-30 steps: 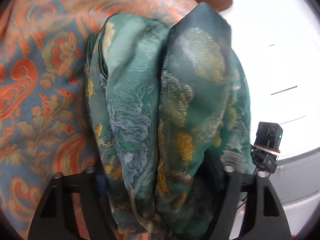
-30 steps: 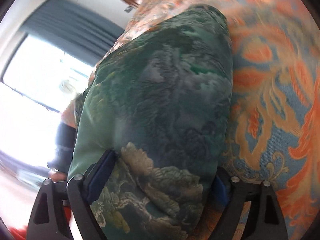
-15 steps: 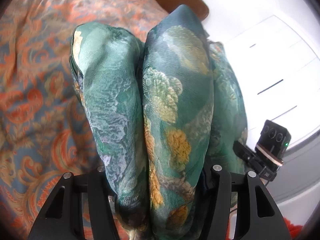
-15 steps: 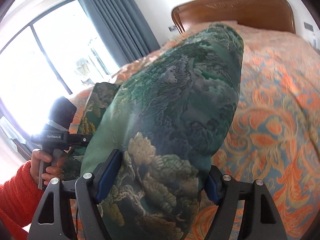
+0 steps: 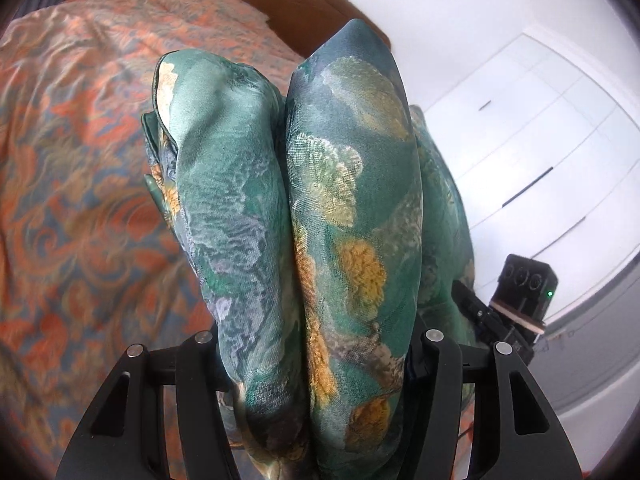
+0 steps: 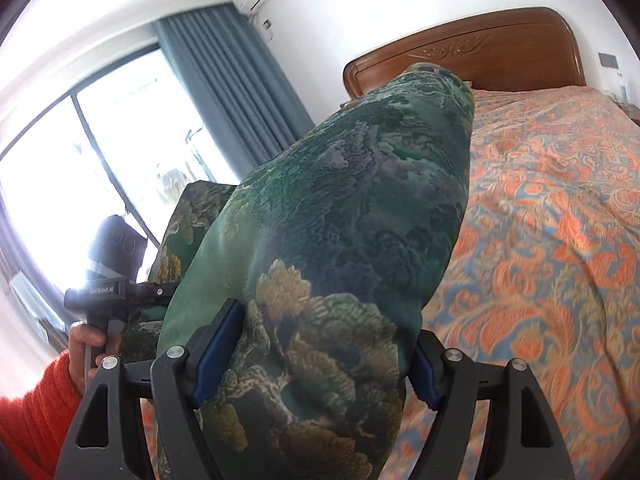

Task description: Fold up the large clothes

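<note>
A folded green garment with a gold and grey landscape print fills both views. In the left wrist view it hangs as two thick folds (image 5: pixel 348 200) between the black fingers of my left gripper (image 5: pixel 316 344), which is shut on the bundle. In the right wrist view the same garment (image 6: pixel 360 208) bulges out between the blue pads (image 6: pixel 218 344) of my right gripper (image 6: pixel 324 332), also shut on it. The garment is held up above the bed. A hand (image 6: pixel 86 340) in an orange sleeve grips the left gripper's handle at the far left.
Below lies a bed with an orange and blue paisley cover (image 6: pixel 560 200) and a brown wooden headboard (image 6: pixel 480 52). A grey-blue curtain (image 6: pixel 232 80) and a bright window (image 6: pixel 80 180) stand to the left. White wardrobe doors (image 5: pixel 540 140) are on the right.
Both grippers have risen with the garment, lifting it off the bed cover. The views tilted up, so the headboard, window and wardrobe came into sight. Both grips tightened slightly.
</note>
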`<state>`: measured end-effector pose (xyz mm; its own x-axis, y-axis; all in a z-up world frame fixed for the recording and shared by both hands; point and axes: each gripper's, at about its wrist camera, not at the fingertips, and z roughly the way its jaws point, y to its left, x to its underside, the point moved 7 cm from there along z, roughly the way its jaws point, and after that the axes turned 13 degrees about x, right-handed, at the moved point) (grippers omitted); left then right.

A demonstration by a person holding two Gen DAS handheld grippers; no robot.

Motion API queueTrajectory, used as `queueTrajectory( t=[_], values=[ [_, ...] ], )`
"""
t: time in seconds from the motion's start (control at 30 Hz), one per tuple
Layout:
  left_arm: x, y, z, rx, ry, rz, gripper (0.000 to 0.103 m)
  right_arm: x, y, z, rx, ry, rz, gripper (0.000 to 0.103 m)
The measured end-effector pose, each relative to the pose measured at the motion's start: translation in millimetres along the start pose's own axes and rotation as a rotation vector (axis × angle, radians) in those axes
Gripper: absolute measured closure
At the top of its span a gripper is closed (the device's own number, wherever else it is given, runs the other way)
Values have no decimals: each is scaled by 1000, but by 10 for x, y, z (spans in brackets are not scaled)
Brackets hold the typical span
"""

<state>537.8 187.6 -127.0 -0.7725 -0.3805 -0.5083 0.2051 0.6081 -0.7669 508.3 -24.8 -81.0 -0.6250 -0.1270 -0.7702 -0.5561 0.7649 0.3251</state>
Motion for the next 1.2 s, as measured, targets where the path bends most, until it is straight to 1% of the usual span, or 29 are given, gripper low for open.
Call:
queueTrajectory(
  t=[0.03,0.1,0.13,0.17,0.2,0.23,0.27,0.3,0.33,0.37,0.4,0.47,0.53,0.57,0.6,0.63,0.67,0.7,0.73,0.77,0.8,0.83,0.87,0.9,0.93,1.0,1.03,1.1,1.2],
  values=[
    [24,24,30,4,1,-2,44,-75,-125,50,-2,-2,21,27],
    [-52,131,268,11,6,-10,44,-149,-333,141,7,5,54,27],
    [-70,228,410,5,10,-22,40,-163,-450,207,15,8,69,27],
    [-72,362,567,-8,17,-45,29,-170,-598,287,21,18,95,27],
    [-40,539,737,-31,37,-78,24,-153,-766,397,25,45,129,24],
    [15,660,844,-53,54,-107,23,-130,-886,496,31,72,152,20],
    [106,900,997,-90,82,-159,23,-66,-1076,646,52,124,195,19],
    [175,1030,1065,-113,97,-190,23,55,-1303,830,97,195,242,16],
    [242,1125,1094,-89,95,-216,22,145,-1434,934,134,249,266,15],
    [263,1128,1072,-62,81,-218,21,326,-1650,1091,208,354,301,13],
    [271,1065,986,-34,52,-199,21,429,-1766,1125,222,380,328,12],
    [289,922,850,-10,42,-139,20,420,-1788,1002,189,317,325,11],
    [343,703,663,-52,45,-29,20,343,-1752,781,169,249,304,11],
    [372,590,567,-103,33,43,18,294,-1714,656,182,219,278,11],
    [409,425,433,-166,2,142,16,246,-1673,540,207,182,239,11],
    [476,223,300,-223,-33,235,9,159,-1525,292,253,117,152,11],
    [563,0,147,-286,-85,332,2,114,-1416,137,286,72,93,11],
    [655,-199,2,-341,-144,407,1,78,-1283,-39,326,22,29,11],
    [738,-354,-107,-388,-199,455,1,54,-1078,-298,393,-50,-45,11],
    [844,-518,-243,-435,-262,498,1,59,-961,-454,443,-92,-84,11],
    [856,-562,-293,-457,-303,518,0,88,-792,-667,514,-148,-125,9],
    [943,-631,-391,-480,-359,540,0,105,-708,-811,558,-189,-138,5],
    [916,-670,-422,-499,-398,552,0,150,-620,-937,586,-217,-138,2],
    [1047,-777,-509,-520,-430,555,0,209,-574,-1025,596,-234,-129,0],
    [1079,-815,-514,-524,-444,552,0,335,-463,-1154,604,-252,-104,0],
    [1191,-884,-583,-537,-464,544,0,511,-294,-1278,646,-244,-93,0],
    [1270,-910,-614,-548,-471,539,0,602,-254,-1261,653,-241,-95,0],
    [1415,-1000,-718,-578,-476,524,0,820,-91,-1388,672,-232,-84,0],
    [1591,-1049,-831,-635,-487,506,0,1054,47,-1494,677,-217,-57,0]
  ],
)
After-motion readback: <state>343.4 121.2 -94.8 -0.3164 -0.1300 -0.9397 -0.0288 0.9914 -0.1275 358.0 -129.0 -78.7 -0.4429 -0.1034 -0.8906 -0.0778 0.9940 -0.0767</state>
